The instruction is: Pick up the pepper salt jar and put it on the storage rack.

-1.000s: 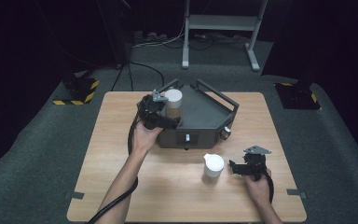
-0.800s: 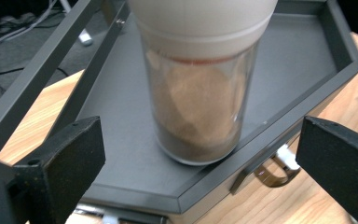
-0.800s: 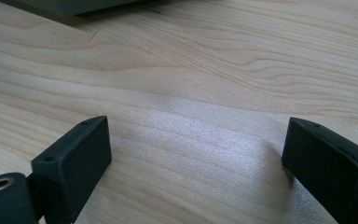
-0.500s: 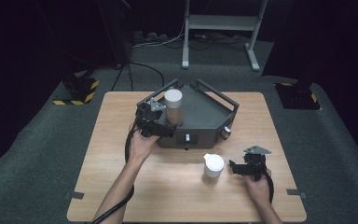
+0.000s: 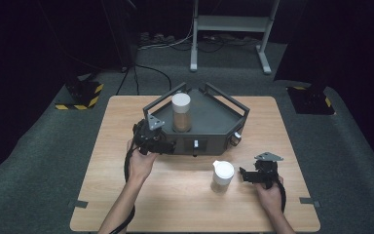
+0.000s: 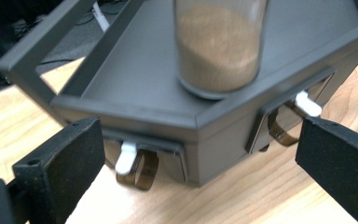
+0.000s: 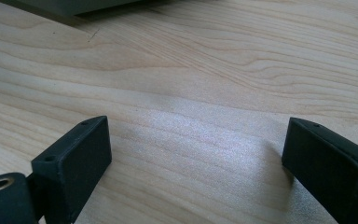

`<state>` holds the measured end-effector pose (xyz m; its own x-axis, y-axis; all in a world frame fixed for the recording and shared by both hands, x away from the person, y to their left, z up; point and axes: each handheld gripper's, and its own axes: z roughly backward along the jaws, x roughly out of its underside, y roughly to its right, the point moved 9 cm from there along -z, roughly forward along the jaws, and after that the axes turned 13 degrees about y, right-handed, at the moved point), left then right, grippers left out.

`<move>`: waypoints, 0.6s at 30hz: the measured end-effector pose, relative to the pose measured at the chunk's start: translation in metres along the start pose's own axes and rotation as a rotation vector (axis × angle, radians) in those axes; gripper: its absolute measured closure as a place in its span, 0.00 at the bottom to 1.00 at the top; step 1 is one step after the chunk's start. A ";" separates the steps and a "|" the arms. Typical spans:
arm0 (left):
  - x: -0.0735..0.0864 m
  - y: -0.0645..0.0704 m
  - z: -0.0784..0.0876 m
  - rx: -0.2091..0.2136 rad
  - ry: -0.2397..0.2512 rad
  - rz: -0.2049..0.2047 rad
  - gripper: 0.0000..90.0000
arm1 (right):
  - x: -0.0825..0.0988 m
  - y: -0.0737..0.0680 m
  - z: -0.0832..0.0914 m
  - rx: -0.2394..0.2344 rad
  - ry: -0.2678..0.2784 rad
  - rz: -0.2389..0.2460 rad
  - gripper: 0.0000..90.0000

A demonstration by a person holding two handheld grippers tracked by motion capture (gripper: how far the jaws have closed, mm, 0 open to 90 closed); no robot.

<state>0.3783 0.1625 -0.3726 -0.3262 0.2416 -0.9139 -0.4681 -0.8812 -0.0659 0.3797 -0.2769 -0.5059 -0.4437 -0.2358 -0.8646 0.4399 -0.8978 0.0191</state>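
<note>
**Left gripper lines up on the grey tray's front corner; jar of brown powder stands in the tray**

The left gripper (image 5: pixel 168 145) sits at the front left corner of the dark grey tray (image 5: pixel 214 134), which lies toward the far edge of the wooden table (image 5: pixel 126 122). Its jaws are spread wide with nothing between them. In the left gripper view they bracket the tray's front corner, where two small clips with white tabs (image 6: pixel 127 156) hang under the tray's front edge. Inside the tray, near its left wall, stands a clear jar of brown powder (image 5: pixel 181 117) with a white lid, upright and touched by neither gripper.

The right gripper (image 5: pixel 243 175) rests near the table's front right corner, jaws also apart and empty, over bare wood. Just beside it, toward the middle of the front edge, stands a small white-lidded cup (image 5: pixel 222 175), apart from the jaws.

The step in hand looks like an approach to the tray's front face, probably to one of the clips or to the tray edge itself; which one cannot be told yet. The next move would call for the left jaws to go straight in, level with the clip or rim, and close without nudging the tray, since the tall jar could tip. The right gripper could steady the tray, or take the cup.
</note>
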 end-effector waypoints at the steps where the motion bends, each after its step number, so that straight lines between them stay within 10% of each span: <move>1: 0.003 0.000 0.001 -0.002 0.000 0.004 0.02 | 0.000 0.000 0.000 0.000 0.000 0.000 0.08; 18: 0.047 0.005 0.000 -0.003 -0.035 0.067 0.03 | 0.000 0.000 0.000 0.000 0.000 0.000 0.08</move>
<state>0.3609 0.1696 -0.4162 -0.3852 0.1963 -0.9017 -0.4420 -0.8970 -0.0065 0.3797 -0.2769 -0.5059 -0.4440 -0.2354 -0.8645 0.4396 -0.8980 0.0188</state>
